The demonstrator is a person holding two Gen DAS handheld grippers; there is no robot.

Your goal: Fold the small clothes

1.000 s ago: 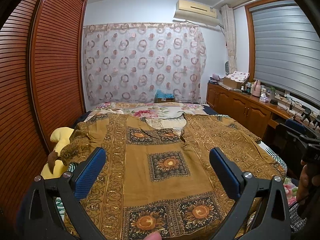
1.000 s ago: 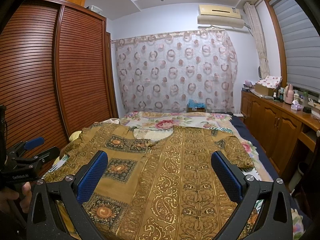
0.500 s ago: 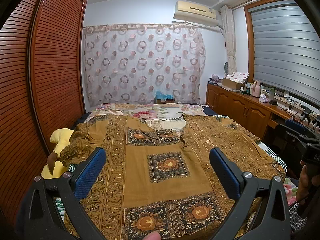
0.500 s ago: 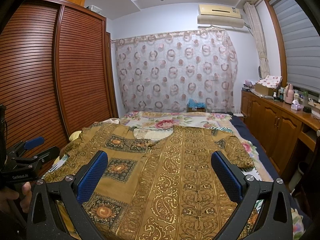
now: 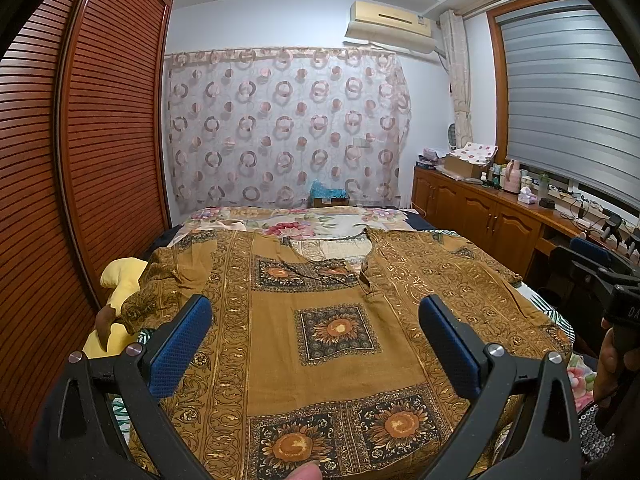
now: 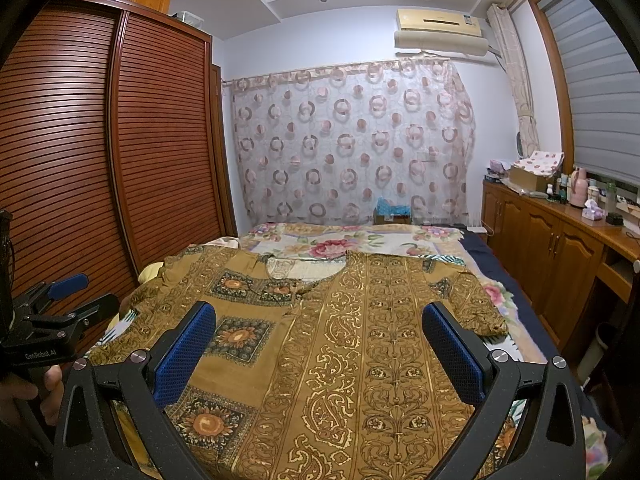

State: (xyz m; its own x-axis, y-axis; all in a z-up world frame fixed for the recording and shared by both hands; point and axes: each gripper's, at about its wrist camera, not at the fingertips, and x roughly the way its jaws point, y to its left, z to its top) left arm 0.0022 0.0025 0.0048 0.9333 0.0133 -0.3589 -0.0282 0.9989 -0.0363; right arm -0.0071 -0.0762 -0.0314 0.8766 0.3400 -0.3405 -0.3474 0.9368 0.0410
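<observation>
Brown patterned shirt (image 5: 320, 344) spread flat on the bed (image 5: 304, 220), front up. Long axis runs straight away from both claws: hem nearest, neckline (image 5: 332, 250) at the far end, pointing toward the ringed curtain (image 5: 284, 128). Short sleeves stick out to either side across that axis.

Left claw (image 5: 316, 348) hangs above the near half of the shirt, jaws wide apart, nothing between the blue pads (image 5: 180, 348). Sunflower square panel lies directly ahead, between the two fingers; a row of larger sunflower squares lies closer in, under the claw. Left sleeve (image 5: 168, 284) lies beyond the left finger, with a yellow soft toy (image 5: 120, 280) just outside it at the bed edge. A fingertip shows at the bottom rim of the left wrist view.

Right claw (image 6: 320, 352) also above the near half, jaws wide apart, empty. Gold scrollwork bands run ahead of it lengthwise down the shirt. Right sleeve (image 6: 468, 300) lies beyond the right finger, slightly rumpled. Left claw seen off to its left, gripped by a hand (image 6: 28, 396).

Louvred wardrobe doors (image 6: 120, 160) far to the left of both claws; wooden cabinets (image 6: 552, 248) with clutter to the right; air conditioner (image 6: 440, 32) high on the far wall
</observation>
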